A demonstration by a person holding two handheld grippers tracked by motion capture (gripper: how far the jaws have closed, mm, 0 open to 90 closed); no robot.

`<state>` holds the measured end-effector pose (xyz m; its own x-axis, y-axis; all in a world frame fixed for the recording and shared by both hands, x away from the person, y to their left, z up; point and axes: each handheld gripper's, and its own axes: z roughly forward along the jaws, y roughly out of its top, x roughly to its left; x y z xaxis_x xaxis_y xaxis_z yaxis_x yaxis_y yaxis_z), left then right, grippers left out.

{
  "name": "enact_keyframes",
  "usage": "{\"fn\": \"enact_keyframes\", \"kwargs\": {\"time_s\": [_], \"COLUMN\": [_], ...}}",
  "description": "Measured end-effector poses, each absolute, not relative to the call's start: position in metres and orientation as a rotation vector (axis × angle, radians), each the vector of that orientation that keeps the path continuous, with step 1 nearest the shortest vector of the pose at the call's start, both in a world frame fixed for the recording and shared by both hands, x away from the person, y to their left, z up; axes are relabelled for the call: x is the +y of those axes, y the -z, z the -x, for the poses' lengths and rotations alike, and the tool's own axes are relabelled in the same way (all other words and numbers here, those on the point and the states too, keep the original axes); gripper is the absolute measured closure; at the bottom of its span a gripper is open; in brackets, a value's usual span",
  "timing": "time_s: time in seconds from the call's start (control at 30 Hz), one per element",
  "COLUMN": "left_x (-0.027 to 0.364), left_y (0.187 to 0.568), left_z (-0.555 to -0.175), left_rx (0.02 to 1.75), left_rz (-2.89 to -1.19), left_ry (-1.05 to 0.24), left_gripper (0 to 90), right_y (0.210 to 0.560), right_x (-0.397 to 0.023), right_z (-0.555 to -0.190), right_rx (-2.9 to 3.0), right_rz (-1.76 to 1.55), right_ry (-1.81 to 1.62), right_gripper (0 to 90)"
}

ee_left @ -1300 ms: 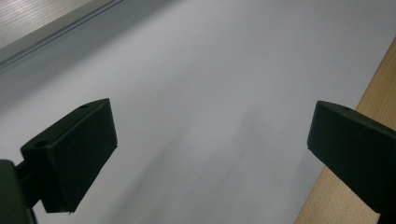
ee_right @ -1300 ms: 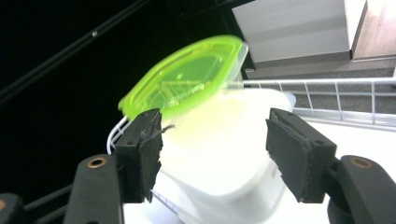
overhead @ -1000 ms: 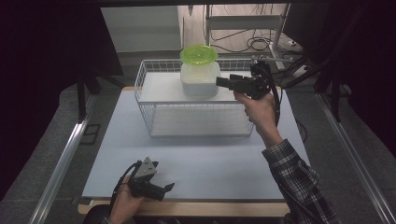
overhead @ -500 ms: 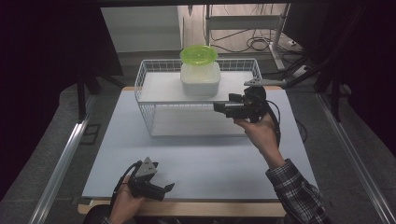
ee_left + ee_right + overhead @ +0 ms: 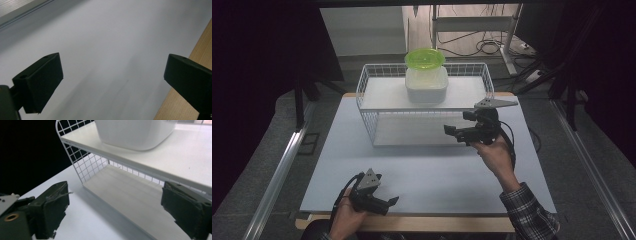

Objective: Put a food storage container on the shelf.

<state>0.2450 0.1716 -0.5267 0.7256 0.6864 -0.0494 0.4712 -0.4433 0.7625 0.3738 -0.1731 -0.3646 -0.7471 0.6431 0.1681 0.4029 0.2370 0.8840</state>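
The right hand-held gripper (image 5: pixel 451 133) hangs in front of the white wire shelf rack (image 5: pixel 373 127), off its right end, jaws spread wide with nothing between them, and they have just been opening. From the right gripper view the lower shelf board (image 5: pixel 140 202) lies straight ahead between the jaws, and up above them sits the white container (image 5: pixel 136 132) on the upper shelf. In the high view that container (image 5: pixel 426 86) carries a bright green bowl (image 5: pixel 425 58) on top, and both stand well beyond and above the right gripper, apart from it. Stacked like that on the upper board, the pair looks parked out of the way, leaving the lower shelf free.

The left hand-held gripper (image 5: pixel 391 202) rests low at the near edge of the table (image 5: pixel 422 170), well apart from the rack. Its jaws stand released too, with bare white table surface (image 5: pixel 105 50) between them and the wooden rim (image 5: pixel 197 52) off to one side. It looks parked there, keeping clear while the right does the work.

My read: the right gripper is lined up low toward the rack, though whether it is aimed at the lower shelf or the container is hard to say from this angle.
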Motion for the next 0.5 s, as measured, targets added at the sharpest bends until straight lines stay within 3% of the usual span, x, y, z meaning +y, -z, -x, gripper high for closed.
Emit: {"fn": "enact_keyframes", "kwargs": {"time_s": [0.5], "left_x": [0.172], "left_y": [0.526], "left_z": [-0.245], "left_rx": [0.876], "left_rz": [-2.127], "left_ry": [-0.364], "left_gripper": [1.1], "right_y": [0.386], "right_x": [-0.18], "right_z": [-0.359], "right_rx": [2.266], "right_rz": [-0.926], "right_ry": [-1.473], "right_gripper": [3.1]}}
